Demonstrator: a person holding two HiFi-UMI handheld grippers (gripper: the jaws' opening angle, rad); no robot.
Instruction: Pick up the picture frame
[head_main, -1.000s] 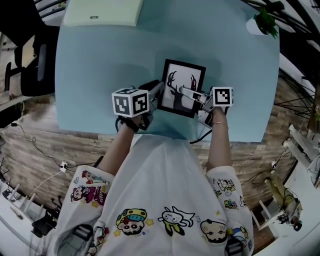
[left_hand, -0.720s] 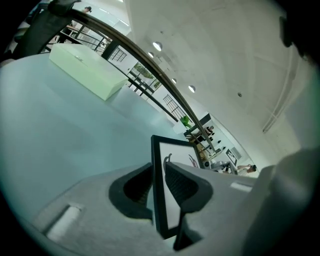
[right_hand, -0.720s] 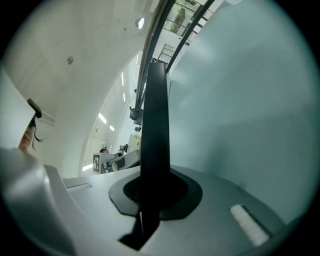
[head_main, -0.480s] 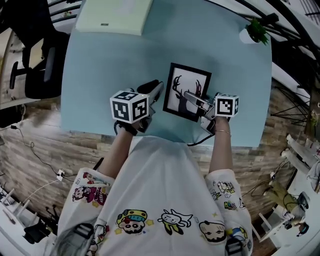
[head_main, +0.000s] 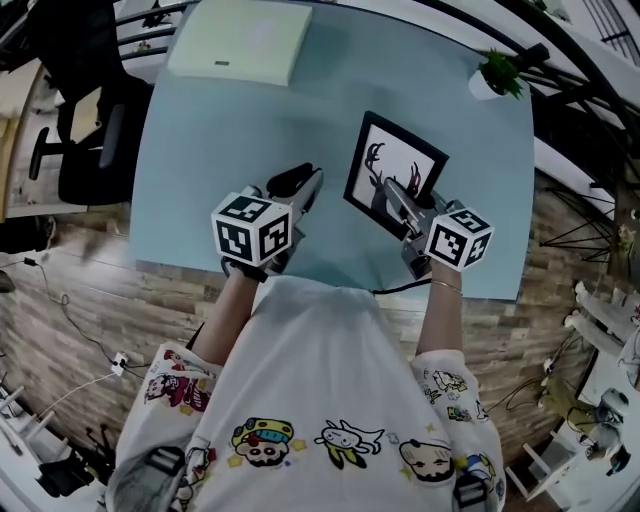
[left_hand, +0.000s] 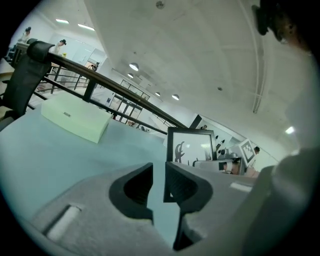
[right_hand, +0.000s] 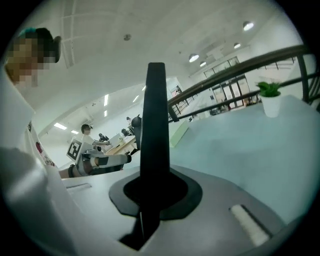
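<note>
The picture frame (head_main: 395, 172) hangs tilted, apparently clear of the pale blue table (head_main: 230, 140), its lower edge pinched in the closed jaws of the right gripper (head_main: 398, 198). The left gripper (head_main: 303, 187) hovers alongside, jaws slightly apart and empty. Gripped at one edge only, the frame could pivot or slip and drop.

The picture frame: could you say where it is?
Head view, right of centre: the picture frame hangs tilted over the table, clamped in the right gripper.

Behind and left of the picture frame (head_main: 395, 170) a box (head_main: 240, 40) lies on the counter (head_main: 200, 150); behind and right, a potted plant (head_main: 495, 75); just left, the left claw (head_main: 313, 178).
</note>
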